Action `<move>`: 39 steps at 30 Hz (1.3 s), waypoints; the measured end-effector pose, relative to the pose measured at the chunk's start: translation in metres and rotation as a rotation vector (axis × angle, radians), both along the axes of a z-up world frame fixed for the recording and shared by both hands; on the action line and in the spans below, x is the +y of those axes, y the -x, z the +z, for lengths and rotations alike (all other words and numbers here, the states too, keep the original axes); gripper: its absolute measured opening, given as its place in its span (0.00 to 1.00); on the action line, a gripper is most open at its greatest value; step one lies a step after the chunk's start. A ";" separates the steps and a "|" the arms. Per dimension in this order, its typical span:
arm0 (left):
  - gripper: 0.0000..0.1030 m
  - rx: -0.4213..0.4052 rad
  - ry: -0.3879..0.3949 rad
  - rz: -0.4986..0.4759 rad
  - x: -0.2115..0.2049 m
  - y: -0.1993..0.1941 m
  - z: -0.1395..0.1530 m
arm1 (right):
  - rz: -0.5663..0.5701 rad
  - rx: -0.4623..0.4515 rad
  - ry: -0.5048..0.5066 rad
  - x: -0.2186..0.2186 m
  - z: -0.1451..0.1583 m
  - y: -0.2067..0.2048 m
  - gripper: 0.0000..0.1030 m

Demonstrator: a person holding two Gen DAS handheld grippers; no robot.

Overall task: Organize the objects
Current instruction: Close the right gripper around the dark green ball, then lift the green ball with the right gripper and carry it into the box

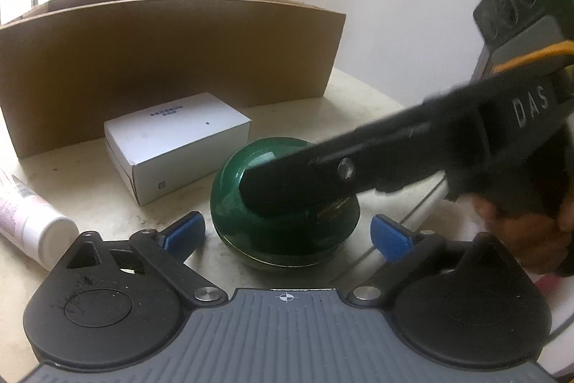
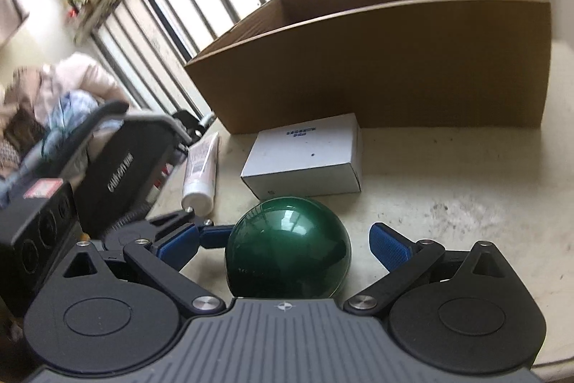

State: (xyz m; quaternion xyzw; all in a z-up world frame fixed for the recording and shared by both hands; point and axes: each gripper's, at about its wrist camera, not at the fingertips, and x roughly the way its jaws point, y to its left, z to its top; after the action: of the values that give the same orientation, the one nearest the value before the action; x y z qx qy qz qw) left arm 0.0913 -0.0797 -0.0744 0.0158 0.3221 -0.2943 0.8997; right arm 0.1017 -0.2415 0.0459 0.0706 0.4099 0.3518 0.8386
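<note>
Both grippers frame the green jar (image 2: 288, 248) on the table (image 2: 448, 174); the right gripper (image 2: 285, 244) is spread wide, the jar between its blue pads (image 2: 389, 244) with gaps on either side; the left gripper (image 1: 287, 236) is likewise spread, the jar just ahead between its pads (image 1: 389, 237), and the right gripper's arm crosses over the jar top; beyond the jar lies a white box (image 2: 305, 155), further on a cardboard box (image 2: 394, 70); a tube (image 1: 30, 221) lies left of the left gripper
</note>
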 end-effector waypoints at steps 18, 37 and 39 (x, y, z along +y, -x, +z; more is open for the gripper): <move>0.79 -0.082 -0.083 0.030 -0.009 0.009 -0.004 | 0.039 0.054 0.102 0.013 -0.009 -0.004 0.81; 0.79 -0.139 -0.077 0.074 -0.020 0.019 0.015 | 0.017 0.056 0.022 -0.002 0.008 -0.002 0.81; 0.79 -0.141 -0.080 0.073 -0.022 0.020 0.018 | 0.011 0.054 0.009 -0.005 0.010 -0.001 0.81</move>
State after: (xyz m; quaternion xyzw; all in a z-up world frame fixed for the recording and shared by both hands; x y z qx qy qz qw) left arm 0.0712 -0.1016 -0.0565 0.0605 0.2700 -0.2463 0.9289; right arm 0.1030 -0.2465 0.0558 0.0741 0.4345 0.3527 0.8254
